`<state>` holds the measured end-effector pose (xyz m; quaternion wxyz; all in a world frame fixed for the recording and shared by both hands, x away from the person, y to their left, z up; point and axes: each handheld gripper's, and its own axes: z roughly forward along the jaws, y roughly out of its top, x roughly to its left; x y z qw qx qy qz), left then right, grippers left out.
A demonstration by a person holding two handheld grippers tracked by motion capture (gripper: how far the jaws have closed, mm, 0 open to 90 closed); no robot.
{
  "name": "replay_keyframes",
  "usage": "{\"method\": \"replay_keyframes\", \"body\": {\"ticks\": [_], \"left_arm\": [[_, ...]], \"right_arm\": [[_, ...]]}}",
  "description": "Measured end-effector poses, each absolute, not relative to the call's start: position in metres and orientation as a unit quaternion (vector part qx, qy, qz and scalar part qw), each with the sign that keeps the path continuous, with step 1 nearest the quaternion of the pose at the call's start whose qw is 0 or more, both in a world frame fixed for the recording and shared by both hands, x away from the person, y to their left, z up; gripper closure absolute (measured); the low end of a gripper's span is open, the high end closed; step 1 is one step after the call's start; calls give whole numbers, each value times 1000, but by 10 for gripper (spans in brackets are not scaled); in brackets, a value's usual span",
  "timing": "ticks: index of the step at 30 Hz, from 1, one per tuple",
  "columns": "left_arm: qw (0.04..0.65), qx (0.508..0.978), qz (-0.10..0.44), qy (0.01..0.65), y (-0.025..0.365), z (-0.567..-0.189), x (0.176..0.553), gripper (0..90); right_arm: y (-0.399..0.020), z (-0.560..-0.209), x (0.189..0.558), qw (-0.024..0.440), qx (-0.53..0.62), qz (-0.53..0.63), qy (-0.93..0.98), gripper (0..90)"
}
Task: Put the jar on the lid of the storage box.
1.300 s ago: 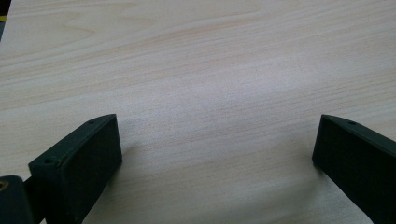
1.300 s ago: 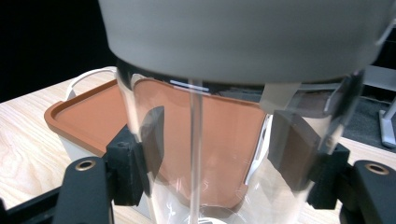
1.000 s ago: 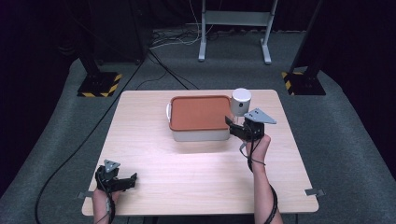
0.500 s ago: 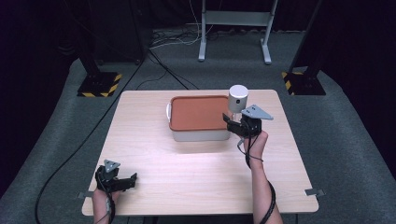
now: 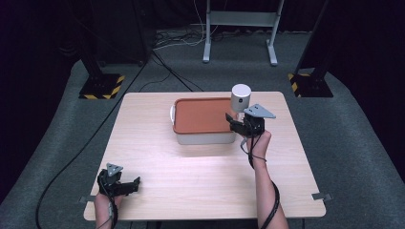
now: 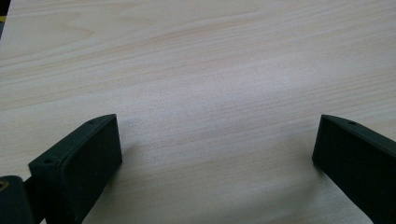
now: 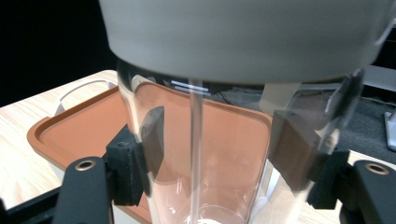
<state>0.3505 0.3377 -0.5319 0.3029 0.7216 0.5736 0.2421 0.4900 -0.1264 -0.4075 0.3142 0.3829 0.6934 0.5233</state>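
Right gripper [image 5: 237, 120] raised above table level on an extended forearm, jaws clamped, grey plate on top. Left gripper [image 5: 128, 185] low at the near left edge, jaws spread wide, nothing between them.

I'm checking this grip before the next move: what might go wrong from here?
The right gripper is shut on the clear tumbler low on its smooth wall, under a heavy-looking grey lid; it could tip or slip in the jaws. It is carried close beside the orange-lidded box, so a sideways sweep might knock that box. The left gripper rests open at the table's near corner, too far off to steady anything.
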Motion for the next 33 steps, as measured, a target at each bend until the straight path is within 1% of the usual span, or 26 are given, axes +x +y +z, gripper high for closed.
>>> {"method": "replay_keyframes", "body": {"ticks": [33], "left_arm": [[303, 722, 242, 573, 338, -532, 351, 10]], "right_arm": [[-115, -419, 519, 296, 402, 517, 696, 298]]}}
